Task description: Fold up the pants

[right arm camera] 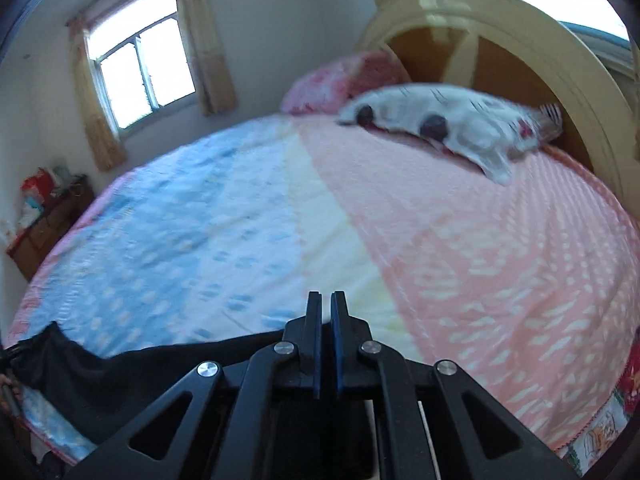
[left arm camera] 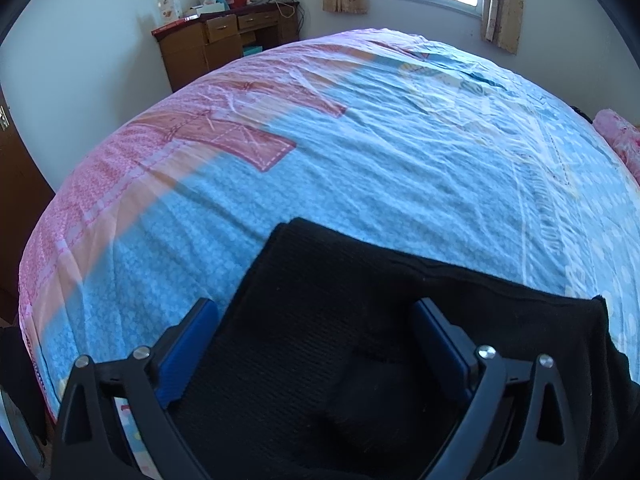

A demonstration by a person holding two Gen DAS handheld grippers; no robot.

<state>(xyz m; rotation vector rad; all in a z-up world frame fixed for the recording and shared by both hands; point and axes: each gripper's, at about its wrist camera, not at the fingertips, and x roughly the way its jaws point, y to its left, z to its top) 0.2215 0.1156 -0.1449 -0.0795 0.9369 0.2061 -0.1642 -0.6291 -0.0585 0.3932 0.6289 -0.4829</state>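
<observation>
The pants (left arm camera: 360,320), black and already doubled into a broad flat shape, are lying on the near edge of the bed (left arm camera: 360,140), on the blue part of its patterned cover. The left gripper (left arm camera: 316,344) is hovering over them with its jaws standing wide apart, the dark cloth showing between the blue pads but nothing pressing on it. The right gripper (right arm camera: 326,320) is sitting with its jaws drawn together and nothing visibly caught between them; its view is blurred, and the pants (right arm camera: 120,372) are trailing off to its lower left. A pillow (right arm camera: 440,120) is resting by the headboard (right arm camera: 500,32), well apart from the work.

Judging by this, a fold is partly made and the hands are positioning for the next one. The next move is likely calling for the left gripper to be lowering onto an edge of the cloth and closing, with the right one reopening to take the other edge.
</observation>
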